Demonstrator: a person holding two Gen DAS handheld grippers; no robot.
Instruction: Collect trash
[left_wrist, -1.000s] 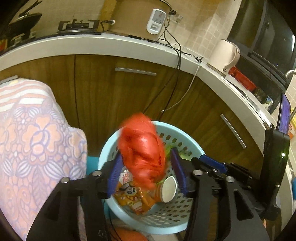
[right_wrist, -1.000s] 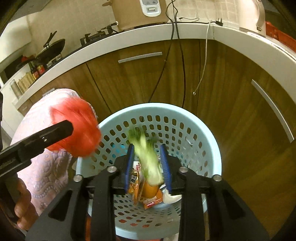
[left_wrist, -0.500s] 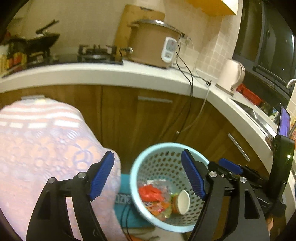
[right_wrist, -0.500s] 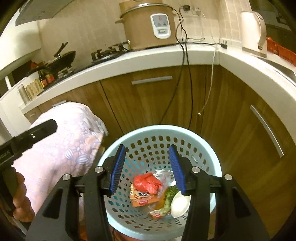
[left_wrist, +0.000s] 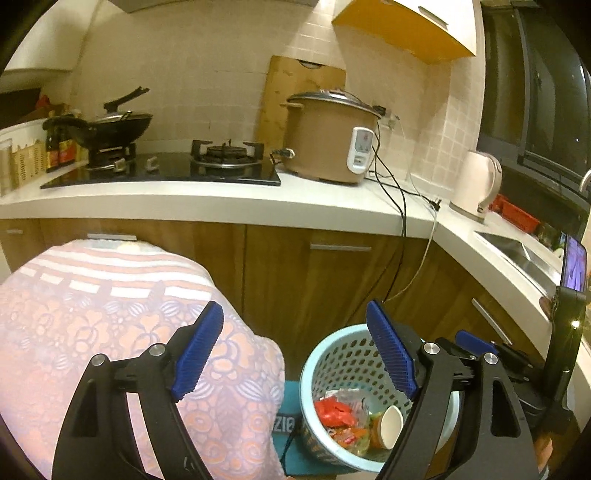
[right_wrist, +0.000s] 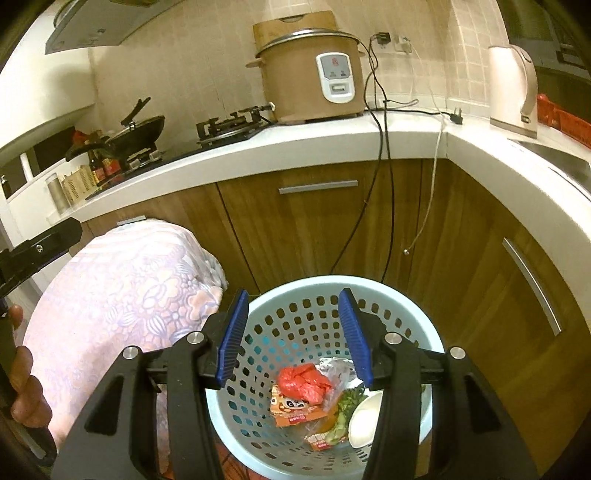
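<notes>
A light blue perforated basket (right_wrist: 384, 291) (left_wrist: 325, 350) stands on the floor by the wooden cabinets. Inside lie a red plastic bag (right_wrist: 303, 380) (left_wrist: 332, 410), an orange snack wrapper (right_wrist: 295, 410), green scraps (right_wrist: 349, 398), clear plastic and a white paper cup (right_wrist: 364, 419) (left_wrist: 391, 424). My right gripper (right_wrist: 293, 338) is open and empty, above the basket. My left gripper (left_wrist: 295, 349) is open and empty, raised to the left of the basket.
A table under a pink floral cloth (left_wrist: 110, 314) (right_wrist: 122, 288) stands left of the basket. Behind is a white counter (left_wrist: 221, 201) with a rice cooker (left_wrist: 328, 136), a gas hob, a wok and a kettle (left_wrist: 476, 184). Cords hang down the cabinet fronts (right_wrist: 380, 221).
Both grippers opened and dropped the red bag and the green scraps into the basket. Both then rose and pulled back, the left one also shifting left.
</notes>
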